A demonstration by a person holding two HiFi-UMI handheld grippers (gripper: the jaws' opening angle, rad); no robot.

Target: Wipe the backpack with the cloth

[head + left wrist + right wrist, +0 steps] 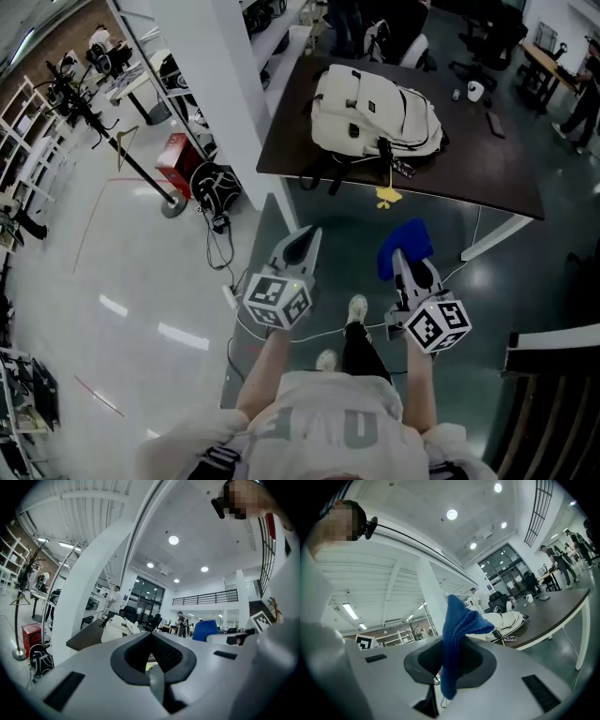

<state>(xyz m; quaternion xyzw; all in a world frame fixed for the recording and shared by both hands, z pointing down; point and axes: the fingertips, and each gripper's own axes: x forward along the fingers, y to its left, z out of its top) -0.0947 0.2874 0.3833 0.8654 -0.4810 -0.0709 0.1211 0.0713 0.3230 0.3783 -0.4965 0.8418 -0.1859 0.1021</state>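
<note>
White backpack [375, 111] lying on dark table [487, 169], blue cloth [405, 246] pinched in tongs

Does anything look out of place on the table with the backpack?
Only mildly: the backpack lies near the front edge of the table, with black straps and a yellow tag dangling over it. Nothing looks spilled or damaged.

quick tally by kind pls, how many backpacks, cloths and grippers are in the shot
backpack: 1
cloth: 1
grippers: 2, the left gripper shut and empty, the right gripper shut on the cloth
total: 4
</note>
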